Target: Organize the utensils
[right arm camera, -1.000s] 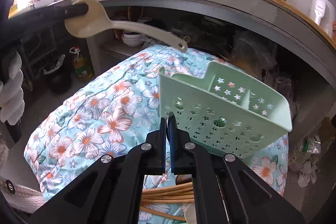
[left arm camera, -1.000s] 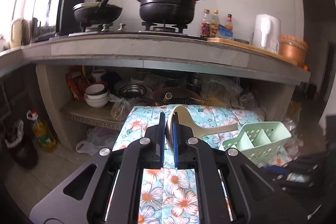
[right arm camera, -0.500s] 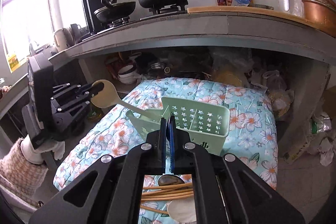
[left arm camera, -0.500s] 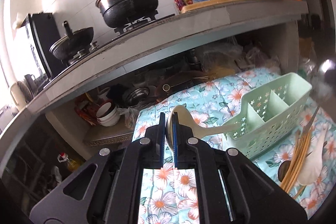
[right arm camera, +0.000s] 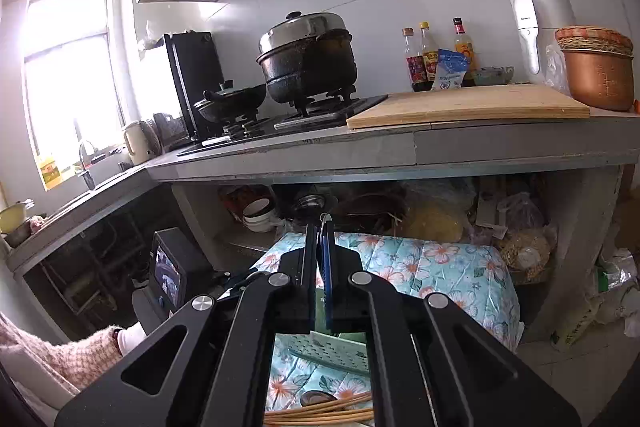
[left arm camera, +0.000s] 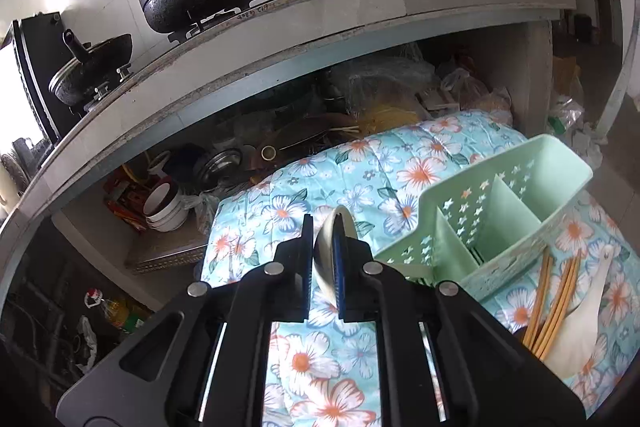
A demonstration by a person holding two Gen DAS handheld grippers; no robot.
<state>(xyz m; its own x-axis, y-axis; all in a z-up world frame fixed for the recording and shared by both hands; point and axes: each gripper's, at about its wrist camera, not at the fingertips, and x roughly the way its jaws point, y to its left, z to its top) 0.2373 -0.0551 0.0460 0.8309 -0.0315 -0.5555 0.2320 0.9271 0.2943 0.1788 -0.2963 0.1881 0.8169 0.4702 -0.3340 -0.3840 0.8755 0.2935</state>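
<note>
in the left wrist view, the left hand-held gripper (left arm camera: 323,251) was seen with its jaws opening, a pale spoon (left arm camera: 328,259) standing on edge between them; whether the pads pressed on it could not be told. just to its right the green utensil basket (left arm camera: 492,227) lay tilted on a floral cloth (left arm camera: 340,179), its dividers facing the camera. beside the basket, at the right edge, wooden chopsticks (left arm camera: 554,303) and a white spoon (left arm camera: 580,331) lay on the cloth.

in the right wrist view, the right hand-held gripper (right arm camera: 319,263) was clenched with nothing seen between its fingers. below it the basket (right arm camera: 328,347) and chopsticks (right arm camera: 320,413) were partly seen on the cloth (right arm camera: 440,267). a knitted sleeve (right arm camera: 60,355) was seen at lower left.
</note>
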